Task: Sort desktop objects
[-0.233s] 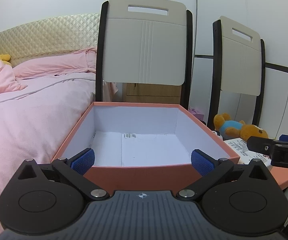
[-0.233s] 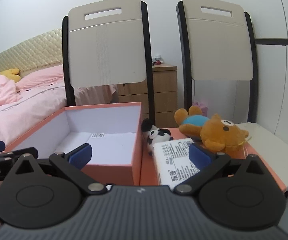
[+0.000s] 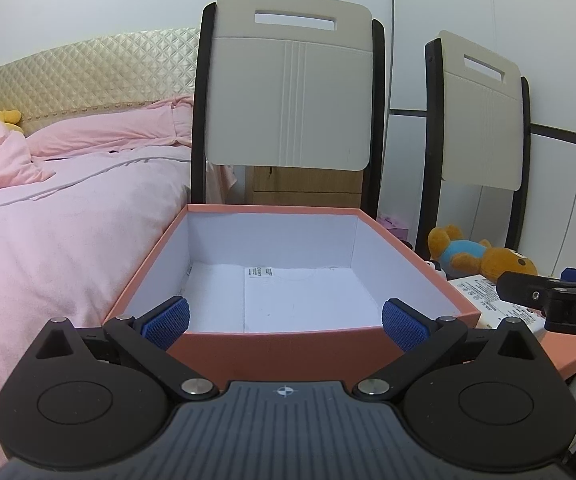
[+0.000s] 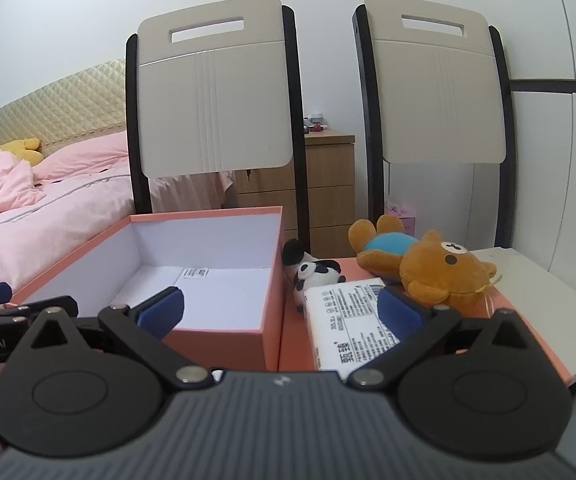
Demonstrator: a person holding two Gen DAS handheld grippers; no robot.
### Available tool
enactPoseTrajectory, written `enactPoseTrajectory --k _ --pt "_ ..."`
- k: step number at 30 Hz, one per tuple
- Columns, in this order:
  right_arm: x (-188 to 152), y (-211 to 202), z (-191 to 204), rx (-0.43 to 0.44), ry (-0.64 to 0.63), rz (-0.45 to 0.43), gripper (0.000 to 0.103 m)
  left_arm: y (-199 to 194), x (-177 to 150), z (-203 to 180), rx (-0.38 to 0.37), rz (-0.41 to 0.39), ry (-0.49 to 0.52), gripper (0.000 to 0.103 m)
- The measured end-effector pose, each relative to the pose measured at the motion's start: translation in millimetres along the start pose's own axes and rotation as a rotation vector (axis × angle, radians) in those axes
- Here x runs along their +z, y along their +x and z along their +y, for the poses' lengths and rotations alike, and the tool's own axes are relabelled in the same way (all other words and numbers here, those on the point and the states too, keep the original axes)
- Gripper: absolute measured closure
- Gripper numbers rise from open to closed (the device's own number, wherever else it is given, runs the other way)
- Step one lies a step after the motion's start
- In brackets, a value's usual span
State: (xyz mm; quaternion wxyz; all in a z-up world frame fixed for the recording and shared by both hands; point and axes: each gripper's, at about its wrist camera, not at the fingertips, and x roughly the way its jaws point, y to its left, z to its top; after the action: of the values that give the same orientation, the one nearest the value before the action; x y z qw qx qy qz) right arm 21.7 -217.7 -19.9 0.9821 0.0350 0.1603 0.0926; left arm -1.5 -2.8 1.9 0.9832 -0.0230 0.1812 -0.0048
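Observation:
An open orange box (image 3: 271,346) with a white inside stands in front of my left gripper (image 3: 285,320), which is open and empty at the box's near wall. The box also shows in the right wrist view (image 4: 223,340). To its right lie a small panda plush (image 4: 314,274), a white tissue pack (image 4: 348,322) and a brown bear plush in a blue shirt (image 4: 428,264). My right gripper (image 4: 279,312) is open and empty, just short of the tissue pack and the box's near right corner. The bear (image 3: 484,256) and my right gripper's finger (image 3: 528,290) show at the right of the left wrist view.
The objects rest on an orange lid or tray (image 4: 528,320) on a white surface (image 4: 548,280). Two chairs (image 4: 215,108) (image 4: 436,92) stand behind. A bed with pink bedding (image 3: 47,232) lies at the left. A wooden drawer unit (image 4: 328,188) stands behind the chairs.

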Motion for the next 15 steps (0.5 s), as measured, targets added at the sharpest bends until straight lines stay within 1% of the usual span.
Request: enactPoseTrajectory --k 8,10,15 --pt "0.1 -6.0 -0.6 0.001 -0.001 0.003 0.000 0.1 -4.3 4.8 -0.004 -0.002 -0.003 0.000" --pt "-0.5 -3.7 -1.1 -0.006 -0.007 0.021 0.000 -0.5 -4.7 5.5 -0.006 0.000 -0.002 0.000" --pt "-0.1 -2.5 -0.2 -0.005 -0.010 0.021 0.000 1.4 -2.0 5.6 -0.006 0.009 0.001 0.000"
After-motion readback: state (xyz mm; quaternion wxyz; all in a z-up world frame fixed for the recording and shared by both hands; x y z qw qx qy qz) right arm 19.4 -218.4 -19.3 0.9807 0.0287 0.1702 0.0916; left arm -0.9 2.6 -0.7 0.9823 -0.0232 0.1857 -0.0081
